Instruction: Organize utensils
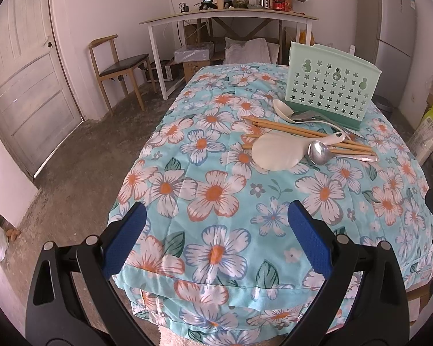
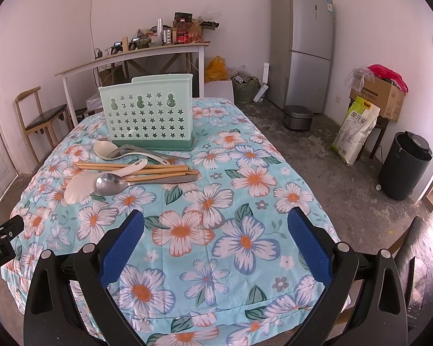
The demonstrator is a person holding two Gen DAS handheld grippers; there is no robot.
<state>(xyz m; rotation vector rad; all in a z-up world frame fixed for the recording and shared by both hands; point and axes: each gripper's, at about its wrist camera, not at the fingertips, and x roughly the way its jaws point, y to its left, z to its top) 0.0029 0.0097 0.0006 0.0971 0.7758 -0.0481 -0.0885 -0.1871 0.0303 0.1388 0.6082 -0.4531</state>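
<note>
I have both grippers hanging over the near edge of the bench, which is draped in a floral cloth, and neither carries anything: the left gripper has its blue pads spread wide over bare cloth, and the right gripper is released the same way. The utensils lie in a loose heap toward the far end of the bench, well apart from both grippers. In it I can make out a bundle of wooden chopsticks lying crosswise, a white rice paddle resting on top of them, a metal spoon touching the paddle's edge, and a white ladle-like spoon further back beside some grey-handled pieces I cannot tell apart. Just behind the heap stands the pale green utensil holder, upright, its star-punched wall facing me and its open top free to receive things. I judge nothing has been sorted yet; the top pieces, the paddle and metal spoon, look like the sensible first picks, since the chopsticks are pinned beneath them.
</note>
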